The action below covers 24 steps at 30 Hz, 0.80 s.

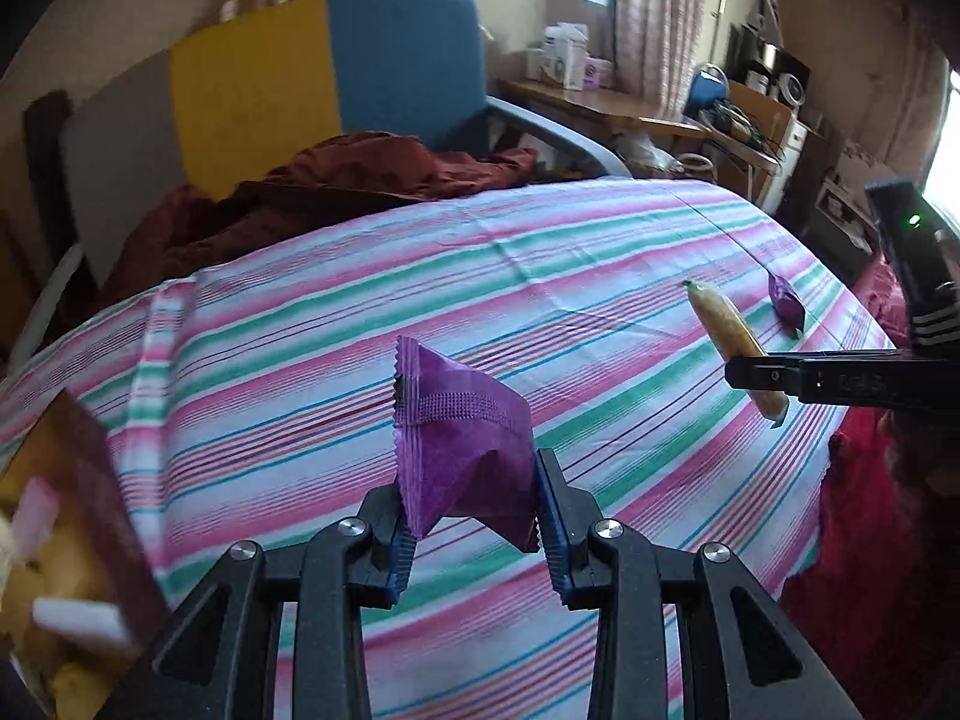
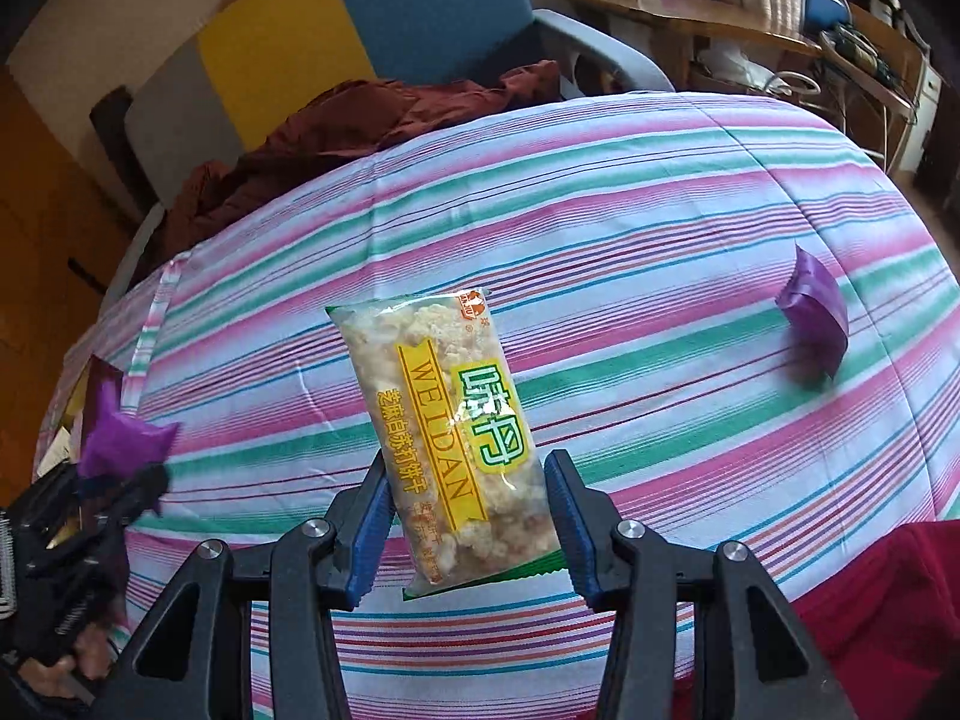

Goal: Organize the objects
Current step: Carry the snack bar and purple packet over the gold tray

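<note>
My left gripper (image 1: 474, 510) is shut on a purple snack packet (image 1: 462, 438) and holds it above the striped bedsheet (image 1: 420, 300). It also shows at the left edge of the right wrist view (image 2: 123, 441). My right gripper (image 2: 465, 516) is shut on a clear cracker packet (image 2: 456, 438) with yellow and green labels, lifted off the sheet. In the left wrist view this cracker packet (image 1: 729, 330) hangs edge-on from the right gripper's fingers (image 1: 780, 375). A second purple packet (image 2: 813, 315) lies on the sheet at the right; it also shows in the left wrist view (image 1: 786, 303).
A brown box (image 1: 60, 540) with snacks stands at the near left. A dark red blanket (image 1: 336, 180) is heaped at the bed's far side against a yellow and blue headboard (image 1: 336, 72). Red cloth (image 2: 888, 600) lies at the near right. A cluttered desk (image 1: 660, 108) stands beyond the bed.
</note>
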Available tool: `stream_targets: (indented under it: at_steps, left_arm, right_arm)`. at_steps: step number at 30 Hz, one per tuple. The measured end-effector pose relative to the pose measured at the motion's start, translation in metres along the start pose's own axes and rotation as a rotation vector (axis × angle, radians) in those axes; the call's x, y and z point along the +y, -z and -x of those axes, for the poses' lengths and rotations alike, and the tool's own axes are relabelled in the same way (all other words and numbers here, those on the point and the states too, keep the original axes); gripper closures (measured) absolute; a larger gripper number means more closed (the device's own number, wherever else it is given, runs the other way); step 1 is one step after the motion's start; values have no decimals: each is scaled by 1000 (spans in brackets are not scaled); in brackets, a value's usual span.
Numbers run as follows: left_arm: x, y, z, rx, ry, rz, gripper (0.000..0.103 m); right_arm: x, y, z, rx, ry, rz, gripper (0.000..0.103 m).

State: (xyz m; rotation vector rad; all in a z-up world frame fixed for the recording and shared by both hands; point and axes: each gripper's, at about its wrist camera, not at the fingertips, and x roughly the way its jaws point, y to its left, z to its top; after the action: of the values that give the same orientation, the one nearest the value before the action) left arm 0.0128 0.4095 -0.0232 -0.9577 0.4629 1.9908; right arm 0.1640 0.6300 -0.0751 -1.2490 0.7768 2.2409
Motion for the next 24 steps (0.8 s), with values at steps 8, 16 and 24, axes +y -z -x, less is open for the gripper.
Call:
stream_targets:
  at_steps: [8, 16, 24]
  left_arm:
    - [37, 24, 56, -72, -73, 52, 67]
    - [67, 45, 94, -113, -110, 102, 67]
    - [98, 66, 117, -134, -153, 156, 67]
  right_arm:
    - [11, 2, -5, 13, 48, 53, 53]
    - [28, 6, -12, 45, 115, 125, 53]
    - [85, 10, -2, 23, 52, 192, 54]
